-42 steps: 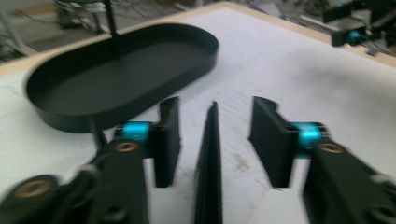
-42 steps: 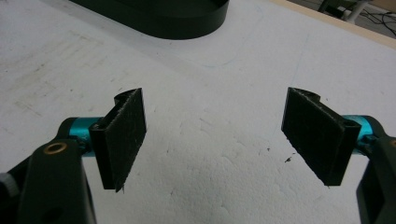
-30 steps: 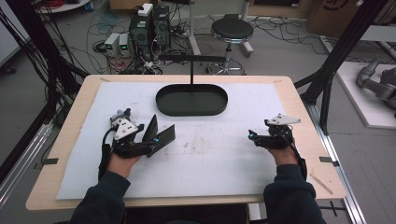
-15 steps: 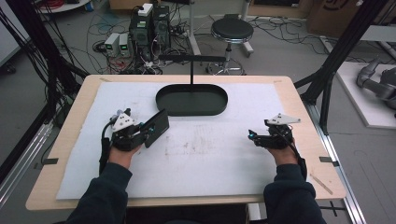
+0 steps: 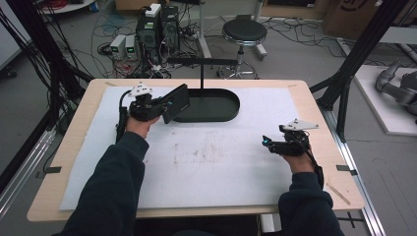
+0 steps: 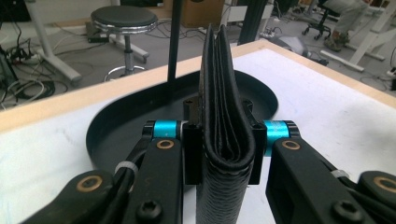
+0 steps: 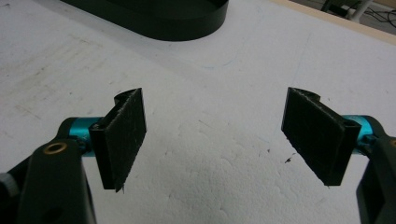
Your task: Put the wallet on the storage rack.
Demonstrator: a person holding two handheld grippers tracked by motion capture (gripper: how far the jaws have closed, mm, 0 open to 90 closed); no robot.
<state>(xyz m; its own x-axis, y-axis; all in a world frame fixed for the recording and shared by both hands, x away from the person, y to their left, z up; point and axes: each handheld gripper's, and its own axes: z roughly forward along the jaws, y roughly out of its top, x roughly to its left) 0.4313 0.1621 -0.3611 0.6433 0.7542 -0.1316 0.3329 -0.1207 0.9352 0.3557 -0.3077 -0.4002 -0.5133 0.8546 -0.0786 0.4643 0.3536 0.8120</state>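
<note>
A: Well, the left gripper [image 5: 164,105] is clamped on a folded black leather wallet [image 5: 176,103], and those jaws have just been closing on it.

B: Look along the left gripper's view: the wallet [image 6: 226,140] stands on edge between the two pads, fold toward the camera, squeezed from both sides.

A: Where is it over the table?

B: Off the white foam mat [image 5: 211,162], at the left end of the black oval tray [image 5: 216,105]. From the high view the wallet tilts, its far corner overlapping the tray's rim. A thin black post [image 5: 201,78] rises from the tray just beside it.

A: And the other hand?

B: The right gripper [image 5: 268,142] sits low over the mat on the right, well apart from the tray. Its jaws stand wide apart [image 7: 215,140], bare mat between the pads.

A: The light wooden table [image 5: 314,113] shows around the mat's edges.
</note>
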